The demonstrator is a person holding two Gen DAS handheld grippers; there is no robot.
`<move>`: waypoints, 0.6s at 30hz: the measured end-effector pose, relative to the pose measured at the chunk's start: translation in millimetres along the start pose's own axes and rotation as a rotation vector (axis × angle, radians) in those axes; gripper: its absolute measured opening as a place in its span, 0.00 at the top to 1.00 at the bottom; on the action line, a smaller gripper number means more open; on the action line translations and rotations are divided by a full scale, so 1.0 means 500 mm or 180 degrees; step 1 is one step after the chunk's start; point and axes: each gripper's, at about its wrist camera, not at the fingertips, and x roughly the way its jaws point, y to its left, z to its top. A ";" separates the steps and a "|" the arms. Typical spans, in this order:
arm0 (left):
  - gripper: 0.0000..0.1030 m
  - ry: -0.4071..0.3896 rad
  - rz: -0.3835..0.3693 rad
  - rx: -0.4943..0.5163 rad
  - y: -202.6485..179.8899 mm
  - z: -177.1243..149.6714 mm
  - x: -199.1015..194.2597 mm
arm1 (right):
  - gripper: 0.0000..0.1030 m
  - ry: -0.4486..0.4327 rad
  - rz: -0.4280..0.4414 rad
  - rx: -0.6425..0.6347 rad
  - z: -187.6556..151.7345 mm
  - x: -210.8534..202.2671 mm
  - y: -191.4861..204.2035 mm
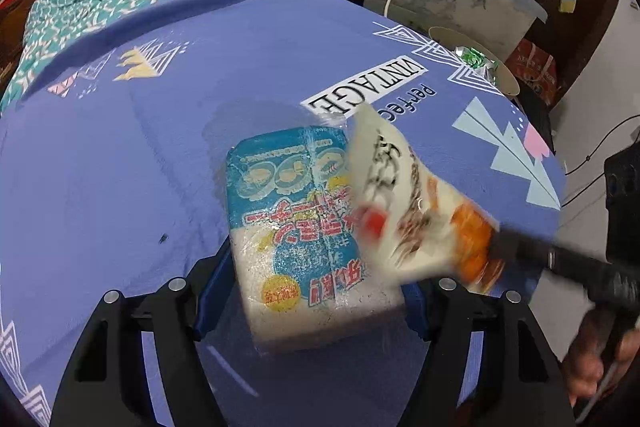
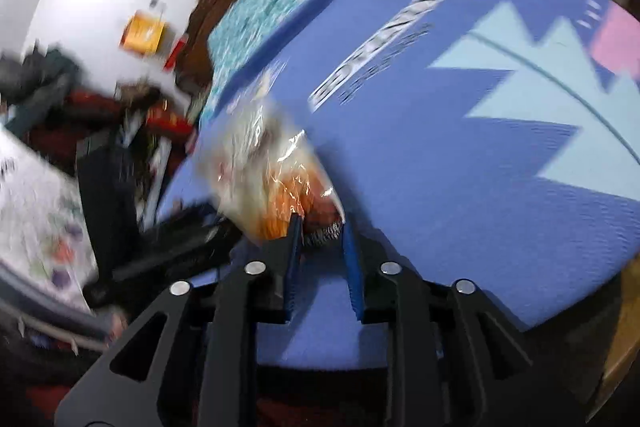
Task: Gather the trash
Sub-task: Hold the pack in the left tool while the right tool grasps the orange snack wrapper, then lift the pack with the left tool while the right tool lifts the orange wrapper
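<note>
Item: collection step. Left gripper (image 1: 304, 291) clamps blue-white packet (image 1: 296, 223); right gripper (image 2: 320, 227), blurred, apparently pinches orange-white wrapper (image 2: 272, 163). Next: carry both binward.

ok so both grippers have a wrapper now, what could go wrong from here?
1. The right gripper pinches only the orange end of the white-and-orange wrapper; the rest flaps free and could slip out.
2. That wrapper overlaps the blue-and-white packet between the left gripper's fingers, so pulling it away may drag the packet.
3. The green wrapper sits at the purple cloth's far edge, easily missed.
</note>
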 end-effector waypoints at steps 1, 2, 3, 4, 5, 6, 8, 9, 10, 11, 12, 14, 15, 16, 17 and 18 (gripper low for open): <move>0.36 -0.0006 0.0008 0.0005 -0.002 0.004 0.003 | 0.72 0.0062 -0.0041 -0.0114 -0.004 0.007 0.014; 0.36 -0.0014 0.0021 -0.0005 -0.001 0.010 0.007 | 0.72 0.0115 -0.0082 -0.0207 -0.005 0.013 0.024; 0.35 -0.0013 0.0004 -0.0020 0.001 0.014 0.009 | 0.72 0.0160 -0.0052 -0.0269 -0.005 0.016 0.028; 0.35 -0.0011 -0.0038 -0.0046 0.005 0.020 0.011 | 0.72 0.0195 0.0008 -0.0299 -0.003 0.017 0.030; 0.35 -0.0007 -0.0059 -0.0071 0.010 0.023 0.011 | 0.72 0.0194 0.0002 -0.0329 -0.001 0.016 0.032; 0.35 -0.0011 -0.0068 -0.0102 0.015 0.027 0.011 | 0.70 0.0170 -0.0035 -0.0361 0.003 0.012 0.032; 0.35 -0.0021 -0.0061 -0.0124 0.023 0.029 0.009 | 0.61 0.0132 -0.0068 -0.0355 0.013 0.004 0.024; 0.35 -0.0023 -0.0059 -0.0139 0.029 0.030 0.009 | 0.51 0.0111 -0.0080 -0.0326 0.019 -0.002 0.015; 0.35 -0.0023 -0.0057 -0.0148 0.032 0.031 0.008 | 0.47 0.0087 -0.0096 -0.0297 0.025 -0.007 0.007; 0.35 -0.0022 -0.0050 -0.0158 0.037 0.031 0.007 | 0.46 0.0062 -0.0104 -0.0274 0.029 -0.011 0.002; 0.35 -0.0021 -0.0037 -0.0166 0.040 0.030 0.007 | 0.46 0.0032 -0.0101 -0.0255 0.034 -0.018 -0.004; 0.36 -0.0013 -0.0025 -0.0185 0.048 0.028 0.007 | 0.46 0.0006 -0.0091 -0.0235 0.027 -0.026 -0.017; 0.37 -0.0012 -0.0032 -0.0192 0.052 0.026 0.007 | 0.46 -0.0016 -0.0100 -0.0224 0.030 -0.034 -0.021; 0.37 -0.0016 -0.0034 -0.0190 0.054 0.025 0.005 | 0.46 -0.0044 -0.0115 -0.0210 0.029 -0.041 -0.021; 0.37 -0.0015 -0.0030 -0.0186 0.055 0.025 0.004 | 0.46 -0.0067 -0.0119 -0.0184 0.033 -0.044 -0.026; 0.37 -0.0014 -0.0035 -0.0185 0.056 0.024 0.004 | 0.46 -0.0084 -0.0103 -0.0136 0.032 -0.052 -0.036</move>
